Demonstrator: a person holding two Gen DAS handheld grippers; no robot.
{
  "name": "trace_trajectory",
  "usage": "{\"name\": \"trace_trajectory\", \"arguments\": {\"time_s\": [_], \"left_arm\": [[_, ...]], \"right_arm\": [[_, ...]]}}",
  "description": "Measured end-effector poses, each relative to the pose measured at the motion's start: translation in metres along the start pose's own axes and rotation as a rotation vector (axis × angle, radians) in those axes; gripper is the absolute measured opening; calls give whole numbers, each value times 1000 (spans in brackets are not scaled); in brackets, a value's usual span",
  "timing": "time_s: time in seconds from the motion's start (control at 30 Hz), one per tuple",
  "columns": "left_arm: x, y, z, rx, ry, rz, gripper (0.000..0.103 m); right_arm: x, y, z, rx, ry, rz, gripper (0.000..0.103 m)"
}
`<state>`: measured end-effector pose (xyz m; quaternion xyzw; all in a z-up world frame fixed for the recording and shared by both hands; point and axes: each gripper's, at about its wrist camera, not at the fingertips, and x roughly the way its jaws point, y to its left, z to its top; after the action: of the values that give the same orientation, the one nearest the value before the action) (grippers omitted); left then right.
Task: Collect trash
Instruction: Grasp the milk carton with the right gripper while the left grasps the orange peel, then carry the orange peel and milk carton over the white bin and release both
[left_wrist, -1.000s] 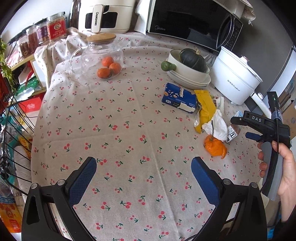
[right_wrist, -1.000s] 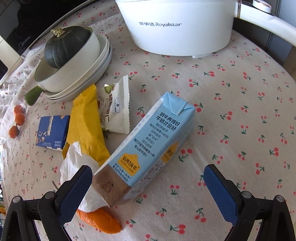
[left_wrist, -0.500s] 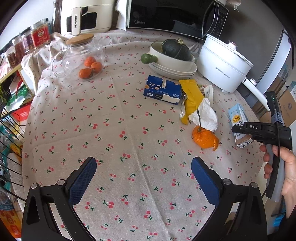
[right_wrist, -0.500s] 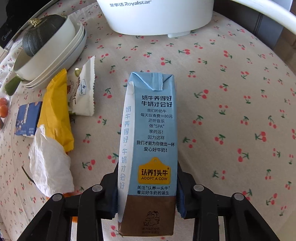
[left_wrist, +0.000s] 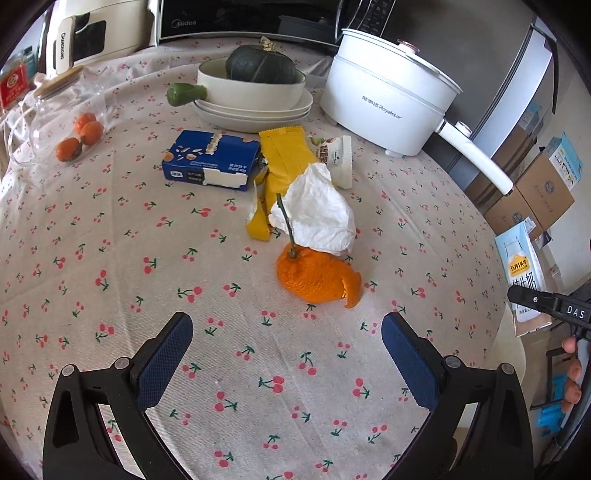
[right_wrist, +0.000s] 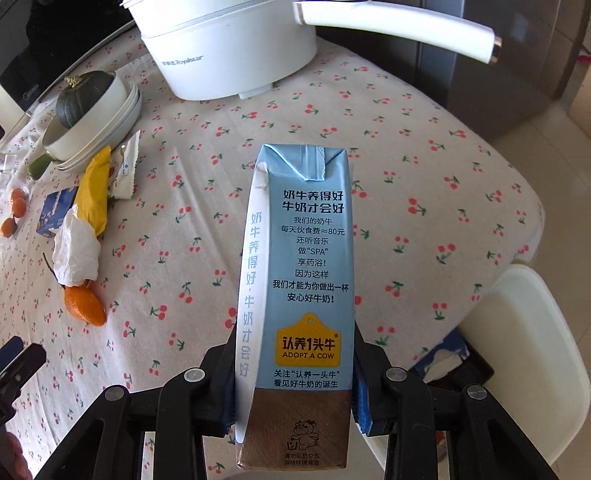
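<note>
My right gripper is shut on a light blue milk carton, held lifted over the table's right edge; the carton also shows at the far right of the left wrist view. My left gripper stands open above the cherry-print cloth, just short of an orange peel. Behind the peel lie a crumpled white tissue, a yellow wrapper, a white snack packet and a dark blue box.
A white electric pot with a long handle stands at the back right, beside stacked bowls holding a dark squash. A glass jar of oranges sits far left. A white chair and cardboard boxes lie beyond the table's right edge.
My right gripper closed on the milk carton, stood it upright and carried it off toward the table's right edge. My left gripper moved closer to the orange peel and trash pile.
</note>
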<state>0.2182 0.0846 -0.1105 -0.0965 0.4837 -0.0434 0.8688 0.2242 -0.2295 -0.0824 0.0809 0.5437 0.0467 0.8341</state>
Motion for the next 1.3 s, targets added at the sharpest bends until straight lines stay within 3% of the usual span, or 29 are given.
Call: {"name": "trace_trajectory", "arguments": {"time_s": [0.17,0.47,0.57,0.6,0.67,1.0,1.3], "left_arm": [[21,-16,8,-2,-24,-8,99],[49,-14,14,-30,-13,21,79],[51,-13,13,-43,-19,10,68],[51,-14,13,-33,-15,-1,59],[48,-17,11,-13,-11,5,54],[12,-17,-8,20,30,-34,45],[-21,-12,-40,-4,52,-91,44]], "right_arm": [[-13,-29,-6,-1,2,5,41],[-23,-89,-10,32,-3,-74,41],[-26,-100,-12,41,-7,-85,41],[-26,-103,-13,42,-7,-88,41],[-28,-107,-15,46,-8,-93,41],[-49,-102,-29,68,-49,-81,41],[-62,-86,-53,-7,-85,-127,41]]}}
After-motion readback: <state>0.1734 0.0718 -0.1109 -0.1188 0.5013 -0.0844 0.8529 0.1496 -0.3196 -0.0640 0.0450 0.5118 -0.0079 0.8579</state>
